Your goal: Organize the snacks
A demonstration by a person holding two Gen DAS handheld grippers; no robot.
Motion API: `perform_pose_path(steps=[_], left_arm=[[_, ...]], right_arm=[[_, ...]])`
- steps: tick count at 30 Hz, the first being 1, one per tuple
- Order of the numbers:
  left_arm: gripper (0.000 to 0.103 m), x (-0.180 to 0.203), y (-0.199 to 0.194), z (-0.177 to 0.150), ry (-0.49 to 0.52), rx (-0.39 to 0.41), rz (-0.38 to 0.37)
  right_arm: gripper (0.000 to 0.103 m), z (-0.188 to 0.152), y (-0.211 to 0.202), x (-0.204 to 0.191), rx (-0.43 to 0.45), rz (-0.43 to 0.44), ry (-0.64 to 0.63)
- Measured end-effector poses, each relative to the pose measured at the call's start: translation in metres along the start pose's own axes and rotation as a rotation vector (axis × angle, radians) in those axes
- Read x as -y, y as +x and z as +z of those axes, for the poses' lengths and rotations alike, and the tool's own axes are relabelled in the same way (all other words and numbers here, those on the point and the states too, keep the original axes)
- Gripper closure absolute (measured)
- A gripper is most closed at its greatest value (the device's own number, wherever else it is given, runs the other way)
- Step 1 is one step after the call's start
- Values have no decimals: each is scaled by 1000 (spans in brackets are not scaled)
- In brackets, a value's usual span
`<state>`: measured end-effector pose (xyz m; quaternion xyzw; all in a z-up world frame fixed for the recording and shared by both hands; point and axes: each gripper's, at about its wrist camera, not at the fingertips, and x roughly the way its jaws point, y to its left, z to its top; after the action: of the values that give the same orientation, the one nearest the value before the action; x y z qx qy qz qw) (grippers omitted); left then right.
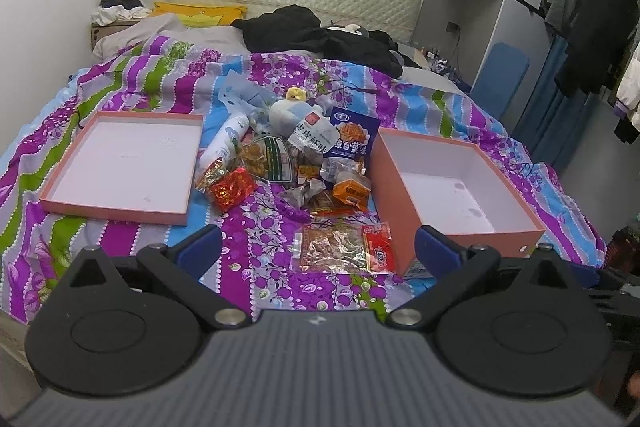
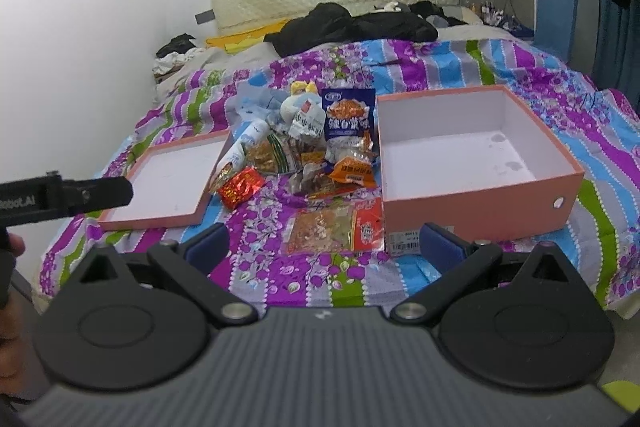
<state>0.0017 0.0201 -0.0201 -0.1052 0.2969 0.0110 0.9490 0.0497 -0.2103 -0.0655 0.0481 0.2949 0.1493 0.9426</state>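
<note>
A: Both tools hang over the near edge of the purple striped floral bedspread (image 1: 264,227) — left gripper (image 1: 318,251) spread wide, nothing between its blue pads.

B: Same for the right gripper (image 2: 324,247), fingers well apart and empty.

A: The heap of mixed foil and plastic snack packets (image 1: 296,163) sits mid-bed, between the shallow pink cardboard lid (image 1: 120,163) and the deeper pink cardboard box (image 1: 456,187).

B: One flat clear packet with a red end (image 2: 336,229) lies apart, just beside the box's near corner — possibly touching it, hard to tell.
</note>
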Motion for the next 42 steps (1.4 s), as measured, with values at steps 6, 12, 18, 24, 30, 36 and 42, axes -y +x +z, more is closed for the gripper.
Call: perform_pose_path(steps=[6,12,18,24,30,36,42], left_arm=[[0,-1,-2,-1,-5,3,3],[0,-3,-4,-1,-8,3,1],[0,-4,-3,0,-14,-8,0],[0,-3,0,-1,-8,-15,-8],[0,-2,1,-2,-6,-16,-2],[0,-7,3,-3,-16,-20,12],[0,-11,6,-6,-23,-25,16]], right_arm=[[0,-2,1,2,-2,-21,6],[0,-6,5,4,-15,11,48],[0,-8,4,-3,-4,-21,-18],[0,-11,7,-1,-27,5,11],[0,-11,8,2,-65,62,39],[0,-12,12,1,-84,43,47],[0,-15,13,0,-87,3,40]])
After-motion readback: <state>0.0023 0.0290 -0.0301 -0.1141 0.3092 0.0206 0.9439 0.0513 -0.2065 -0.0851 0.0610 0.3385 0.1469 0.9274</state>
